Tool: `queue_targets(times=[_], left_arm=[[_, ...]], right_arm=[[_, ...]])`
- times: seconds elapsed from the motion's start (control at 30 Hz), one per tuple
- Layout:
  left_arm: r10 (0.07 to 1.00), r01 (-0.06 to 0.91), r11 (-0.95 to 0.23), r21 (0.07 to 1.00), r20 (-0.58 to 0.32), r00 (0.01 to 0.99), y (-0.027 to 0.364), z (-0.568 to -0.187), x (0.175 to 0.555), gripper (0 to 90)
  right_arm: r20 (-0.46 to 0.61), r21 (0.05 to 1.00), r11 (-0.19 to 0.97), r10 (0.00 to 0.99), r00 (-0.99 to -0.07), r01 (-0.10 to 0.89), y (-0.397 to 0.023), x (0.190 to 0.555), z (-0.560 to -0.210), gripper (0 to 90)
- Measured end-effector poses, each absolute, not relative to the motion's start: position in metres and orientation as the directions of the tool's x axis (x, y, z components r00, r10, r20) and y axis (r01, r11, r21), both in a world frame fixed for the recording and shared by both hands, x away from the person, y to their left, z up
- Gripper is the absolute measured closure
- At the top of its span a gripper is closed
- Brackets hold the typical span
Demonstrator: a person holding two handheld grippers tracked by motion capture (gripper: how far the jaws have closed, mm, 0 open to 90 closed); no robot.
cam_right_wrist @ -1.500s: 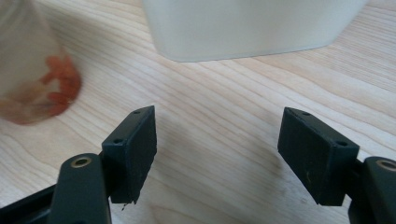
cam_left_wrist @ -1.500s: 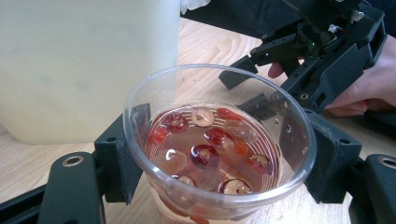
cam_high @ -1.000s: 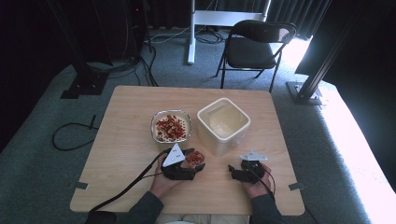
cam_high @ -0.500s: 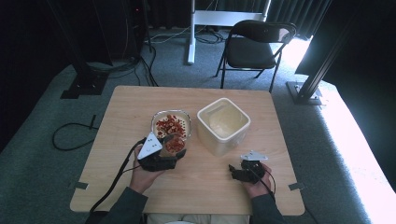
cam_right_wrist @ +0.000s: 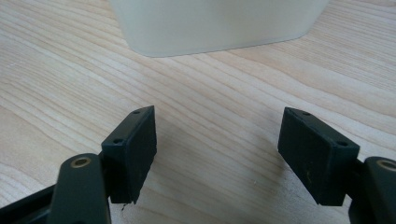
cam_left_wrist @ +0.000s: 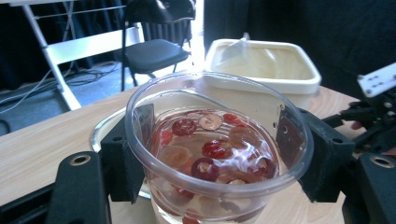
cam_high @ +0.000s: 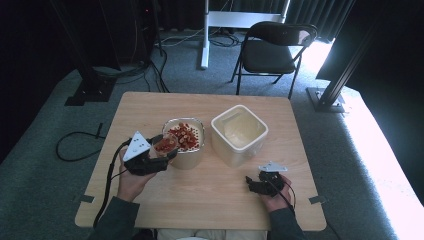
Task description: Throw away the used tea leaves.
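Left gripper view cuts off the base of the clear cup (cam_left_wrist: 217,154) I am holding, so I cannot tell whether it touches anything beneath. The left gripper (cam_left_wrist: 219,154) pinches it — one black pad on each side wall. Inside lie red and pale round slices in what looks like liquid, though the glare makes that hard to judge. Behind the cup a metal rim (cam_left_wrist: 105,128) peeks out, mostly hidden by it.

From the high view, my left gripper (cam_high: 150,159) holds the cup (cam_high: 165,145) at the near-left rim of the metal bowl (cam_high: 187,159), which is heaped with the same red pieces and stands near the middle of the table (cam_high: 210,200). Whether cup and bowl touch I cannot tell. Just right of the bowl stands a cream square tub (cam_high: 239,134), its contents pale and indistinct.

My right gripper (cam_high: 260,186) rests near the table's front edge, toward the right corner — in its own view the right gripper (cam_right_wrist: 217,154) has its jaws spread wide over bare wood, nothing between them, with the tub's (cam_right_wrist: 215,23) lower wall ahead, its top cut off.

A folding chair (cam_high: 275,47) stands on the floor beyond the far edge.
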State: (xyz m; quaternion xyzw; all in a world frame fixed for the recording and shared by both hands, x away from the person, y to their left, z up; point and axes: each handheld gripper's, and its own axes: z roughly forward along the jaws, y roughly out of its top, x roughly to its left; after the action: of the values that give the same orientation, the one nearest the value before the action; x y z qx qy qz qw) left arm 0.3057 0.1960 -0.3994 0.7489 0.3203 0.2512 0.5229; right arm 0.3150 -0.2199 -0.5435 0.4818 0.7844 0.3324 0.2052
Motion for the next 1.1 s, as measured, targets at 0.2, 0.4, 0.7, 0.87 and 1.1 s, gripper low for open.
queue_targets(times=[0.2,0.4,0.7,0.87,1.1], left_arm=[[0.782,0.213,-0.249,0.945,0.067,0.62,0.212,-0.394,0.309,30.1],[0.808,0.204,-0.259,0.944,0.097,0.581,0.22,-0.389,0.318,30.1],[0.828,0.196,-0.27,0.943,0.124,0.547,0.227,-0.387,0.342,30.4],[0.826,0.18,-0.268,0.946,0.129,0.548,0.228,-0.386,0.351,30.5],[0.833,0.169,-0.268,0.948,0.14,0.536,0.229,-0.384,0.363,31.1]], right_arm=[[-0.004,0.717,0.318,0.892,-0.452,0.62,-0.22,0.315,-0.544,27.4],[-0.009,0.714,0.319,0.894,-0.448,0.623,-0.22,0.316,-0.545,27.4],[-0.005,0.716,0.311,0.897,-0.442,0.625,-0.223,0.317,-0.545,27.4],[-0.003,0.717,0.307,0.899,-0.438,0.625,-0.225,0.318,-0.545,27.3],[0.0,0.719,0.303,0.9,-0.436,0.626,-0.226,0.319,-0.546,26.7]])
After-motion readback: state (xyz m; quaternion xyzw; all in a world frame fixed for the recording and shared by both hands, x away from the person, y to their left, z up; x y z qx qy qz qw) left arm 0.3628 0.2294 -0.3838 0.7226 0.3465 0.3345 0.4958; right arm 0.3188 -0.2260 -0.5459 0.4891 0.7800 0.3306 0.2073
